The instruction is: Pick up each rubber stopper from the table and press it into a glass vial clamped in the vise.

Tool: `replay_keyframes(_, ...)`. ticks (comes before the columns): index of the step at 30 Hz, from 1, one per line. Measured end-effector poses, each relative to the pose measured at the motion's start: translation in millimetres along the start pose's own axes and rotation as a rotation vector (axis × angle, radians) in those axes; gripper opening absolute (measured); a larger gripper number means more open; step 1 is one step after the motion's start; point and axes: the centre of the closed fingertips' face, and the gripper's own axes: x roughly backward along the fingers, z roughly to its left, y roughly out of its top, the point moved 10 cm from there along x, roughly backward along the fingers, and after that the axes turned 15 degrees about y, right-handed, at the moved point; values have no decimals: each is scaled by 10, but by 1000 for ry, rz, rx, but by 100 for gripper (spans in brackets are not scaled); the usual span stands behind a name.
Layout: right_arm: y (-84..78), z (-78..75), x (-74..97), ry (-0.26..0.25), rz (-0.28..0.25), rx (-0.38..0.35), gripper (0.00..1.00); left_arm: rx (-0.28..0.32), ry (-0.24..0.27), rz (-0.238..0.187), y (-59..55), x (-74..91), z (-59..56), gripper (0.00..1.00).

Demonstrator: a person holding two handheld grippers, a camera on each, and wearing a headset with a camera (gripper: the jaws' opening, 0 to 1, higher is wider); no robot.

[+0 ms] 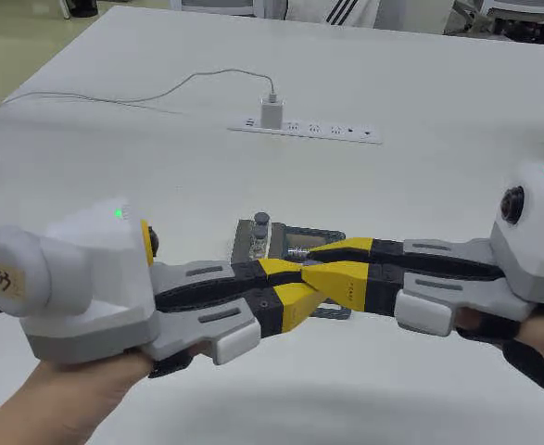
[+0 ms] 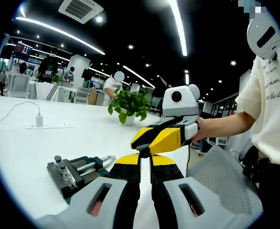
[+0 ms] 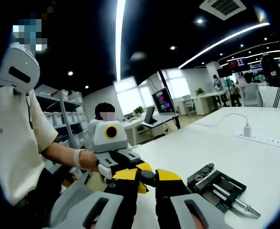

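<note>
Where my two grippers cross over the vise (image 1: pixel 320 237), the right gripper (image 1: pixel 304 262) pinches a small dark stopper (image 3: pixel 148 177) in its yellow tips. The left gripper (image 2: pixel 146 157) meets it there with its tips close together, but I cannot tell if it grips. A sticker (image 1: pixel 3 279) on the left one looks like "33". The person's shirt (image 2: pixel 268 95) says "the star". Two vials (image 1: pixel 260 227) with dark tops stand in the vise. A power strip (image 1: pixel 327 130) lies well behind. The white table (image 1: pixel 392 74) spreads wide around.
</note>
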Motion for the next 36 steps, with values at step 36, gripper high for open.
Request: replay_keyframes(36, 289, -131, 180, 218, 422, 65, 21, -77, -57, 75, -96, 65, 44, 3)
